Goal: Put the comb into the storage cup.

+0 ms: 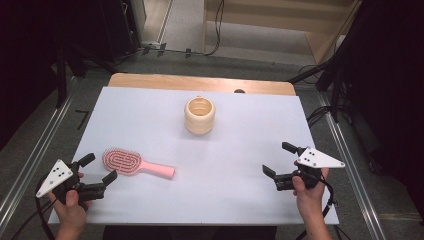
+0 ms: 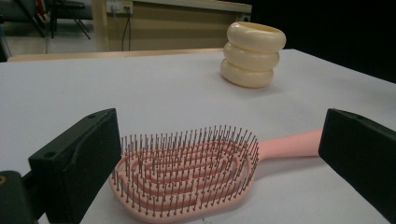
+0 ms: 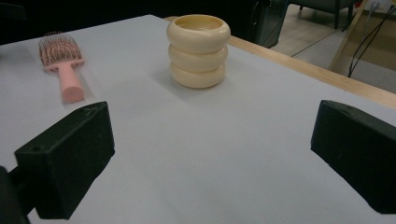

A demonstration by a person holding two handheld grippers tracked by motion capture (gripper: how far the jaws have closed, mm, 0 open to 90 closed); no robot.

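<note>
A pink hairbrush [image 1: 136, 164] lies flat on the white table cover [image 1: 230, 190], bristles up, near the front left corner, its oval head toward the left edge and its handle pointing toward the middle of the table. The left gripper [image 1: 98, 168] sits just beside the head of the brush, held in the person's left hand [image 1: 70, 207] at the near left corner, and its jaws stand wide apart with nothing between them that they touch. In the left gripper view the brush [image 2: 187, 175] lies in the gap between the two black jaws — the head close to the left one, the handle running off toward the right one — but neither jaw is in contact with it. Farther back, toward the middle of the table, stands a cream cup [image 1: 200, 116] shaped like three stacked rings, upright and open at the top, well apart from the brush. The right gripper [image 1: 279, 159] is held in the right hand [image 1: 309, 192] near the front right corner, well away from both things, and its jaws too are spread wide and hold nothing. In the right gripper view the cup [image 3: 198, 50] stands ahead on the cover, and the brush [image 3: 62, 63] lies off at the far left with its handle pointing toward the camera — bare cover lies between the two jaws.
</note>
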